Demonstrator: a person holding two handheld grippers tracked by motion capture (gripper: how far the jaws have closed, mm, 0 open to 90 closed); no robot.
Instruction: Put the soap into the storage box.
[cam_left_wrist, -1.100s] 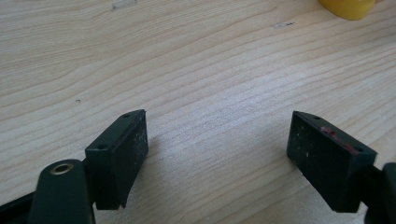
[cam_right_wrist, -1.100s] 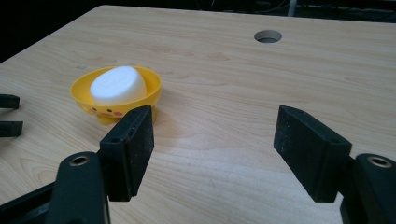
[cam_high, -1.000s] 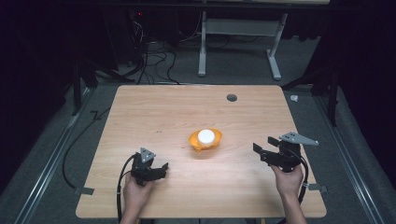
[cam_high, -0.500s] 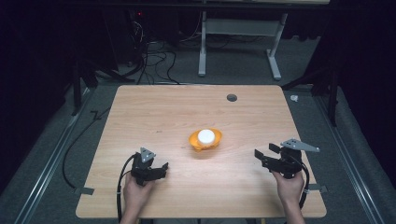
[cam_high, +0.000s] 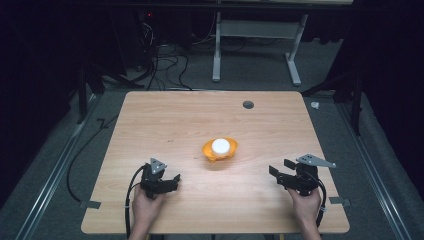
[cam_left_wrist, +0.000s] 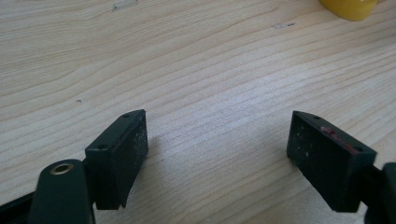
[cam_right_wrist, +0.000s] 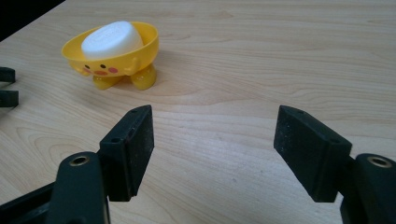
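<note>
Soap dish (cam_high: 220, 149) sits between and beyond both empty, spread tongs, left (cam_high: 167, 184) and right (cam_high: 281, 170).

Each hand carries a black tool. The left tool (cam_high: 159, 181) bears a small grey three-cornered plate on top, and a black cable loops from it toward the lower left of the frame. The right tool (cam_high: 282, 174) carries a longer grey plate and a black cable at its right. Close up, the jaws are matt black blocks, dust-flecked, with small screw holes and brass-ringed pivots; forearms are bare
</note>
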